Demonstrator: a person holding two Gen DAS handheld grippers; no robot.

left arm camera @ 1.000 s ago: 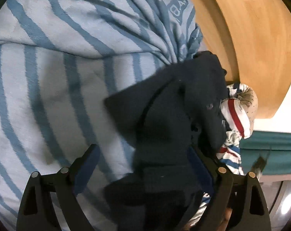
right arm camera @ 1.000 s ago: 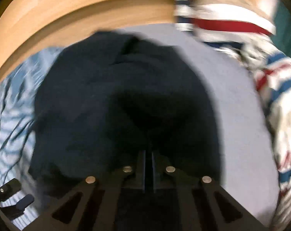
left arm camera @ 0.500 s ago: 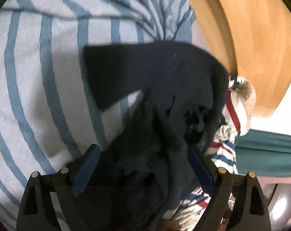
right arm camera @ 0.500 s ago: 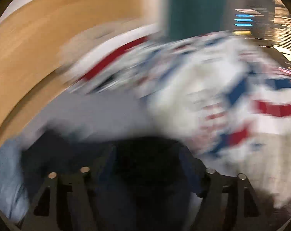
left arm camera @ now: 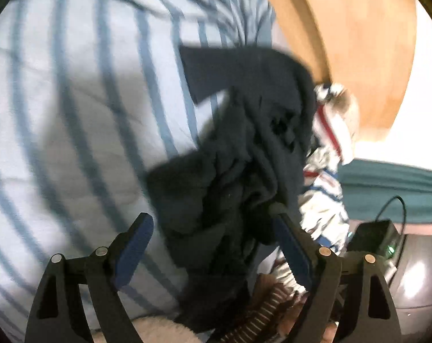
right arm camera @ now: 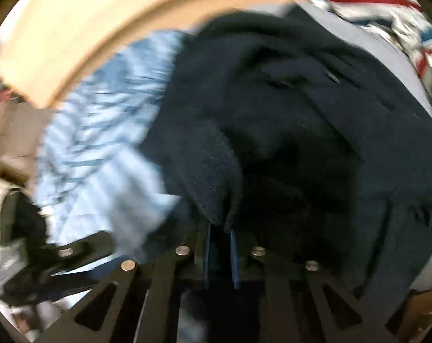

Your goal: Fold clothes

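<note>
Left wrist view: blue-striped bedding (left arm camera: 73, 114) fills the left side; left gripper (left arm camera: 210, 228) spread wide, navy garment (left arm camera: 244, 148) bunched between its fingers and draped over the right finger. Red-white-blue striped clothes (left arm camera: 327, 177) lie right of it, beside a wooden board (left arm camera: 358, 43). Right wrist view: right gripper (right arm camera: 220, 237) pressed together, pinching a fold of the navy garment (right arm camera: 301, 114), which lies rumpled ahead. Frame blurred.

Dark garment (left arm camera: 244, 143) lies bunched on the striped cloth (left arm camera: 73, 114), w/ the wooden board (left arm camera: 358, 43) behind it. Patterned clothes pile (left arm camera: 327, 188) sits just right of the garment. Black box (left arm camera: 373, 235) w/ a cable sits further right, near the pile.
</note>
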